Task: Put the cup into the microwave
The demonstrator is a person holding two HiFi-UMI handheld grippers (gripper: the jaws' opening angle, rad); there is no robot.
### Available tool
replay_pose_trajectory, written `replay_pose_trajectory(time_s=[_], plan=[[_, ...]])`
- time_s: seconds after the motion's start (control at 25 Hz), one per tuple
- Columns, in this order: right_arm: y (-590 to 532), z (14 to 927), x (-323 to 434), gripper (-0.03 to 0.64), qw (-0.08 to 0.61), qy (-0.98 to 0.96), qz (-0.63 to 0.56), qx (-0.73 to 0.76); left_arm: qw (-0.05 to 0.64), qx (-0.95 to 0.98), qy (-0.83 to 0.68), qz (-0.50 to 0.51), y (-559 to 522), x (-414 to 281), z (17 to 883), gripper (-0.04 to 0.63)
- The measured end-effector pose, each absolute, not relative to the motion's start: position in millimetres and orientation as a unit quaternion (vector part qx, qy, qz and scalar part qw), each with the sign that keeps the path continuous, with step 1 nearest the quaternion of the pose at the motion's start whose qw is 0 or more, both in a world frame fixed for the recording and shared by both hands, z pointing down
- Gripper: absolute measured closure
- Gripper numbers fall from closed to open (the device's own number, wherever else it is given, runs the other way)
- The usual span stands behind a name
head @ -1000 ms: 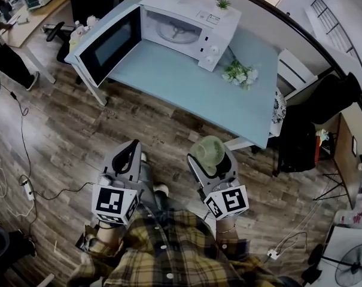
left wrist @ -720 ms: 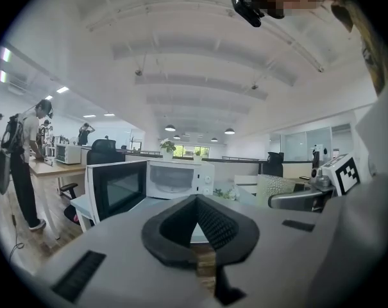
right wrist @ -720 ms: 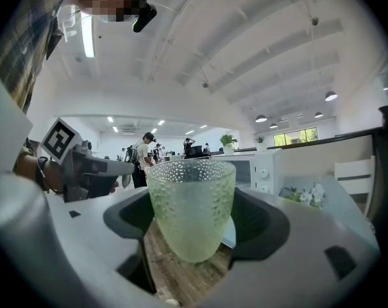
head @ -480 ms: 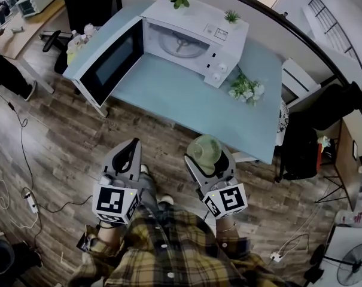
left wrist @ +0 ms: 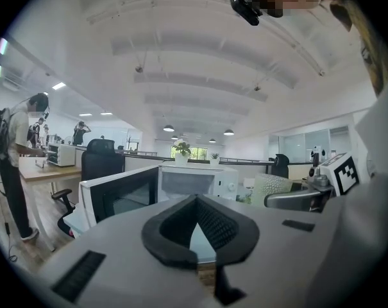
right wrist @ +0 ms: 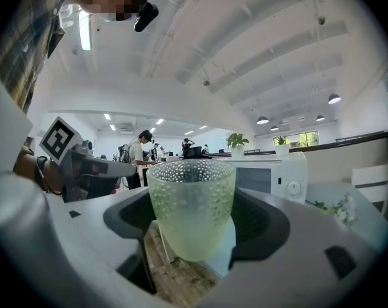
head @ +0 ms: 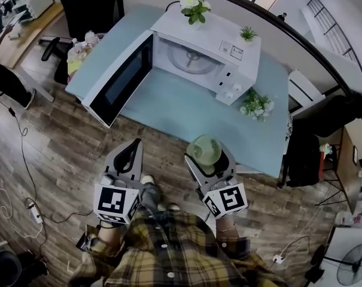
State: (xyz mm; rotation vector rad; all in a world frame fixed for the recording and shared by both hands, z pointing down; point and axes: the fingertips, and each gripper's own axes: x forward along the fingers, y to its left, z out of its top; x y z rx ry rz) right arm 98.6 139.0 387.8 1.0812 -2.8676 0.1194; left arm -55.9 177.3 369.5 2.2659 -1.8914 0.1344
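Right gripper (head: 207,159) has its jaws clamped on a pale green dimpled cup (head: 204,149), held upright just in front of the light-blue table (head: 169,109). Left gripper (head: 133,146) is pinched together on nothing. The white microwave (head: 228,49) sits on the table, door wide open.

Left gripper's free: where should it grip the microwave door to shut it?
Probably the door's free edge, the end farthest from the microwave, approached end-on from the near side: it stands swung wide open, a thin upright panel jaws can straddle.
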Motion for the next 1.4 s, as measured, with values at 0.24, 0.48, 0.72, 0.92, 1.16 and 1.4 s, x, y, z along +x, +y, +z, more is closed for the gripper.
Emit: replay_pose_trajectory(time_s=[0.24,0.48,0.72,0.92,1.16,1.4], plan=[[122,394,61,0.249,0.044,-0.933,0.043,0.355,0.101,0.768,-0.630,0.049,165,-89,377,0.606],[116,400,31,0.249,0.051,-0.928,0.052,0.365,0.112,0.771,-0.624,0.052,161,-121,385,0.606],[119,411,29,0.249,0.067,-0.922,0.068,0.376,0.129,0.776,-0.615,0.060,161,-126,400,0.606],[108,420,28,0.249,0.076,-0.919,0.072,0.380,0.139,0.782,-0.604,0.064,151,-122,409,0.606],[79,422,26,0.249,0.075,-0.918,0.065,0.384,0.139,0.783,-0.602,0.068,121,-124,415,0.606],[32,421,34,0.249,0.075,-0.913,0.059,0.395,0.130,0.788,-0.599,0.057,66,-122,409,0.606]])
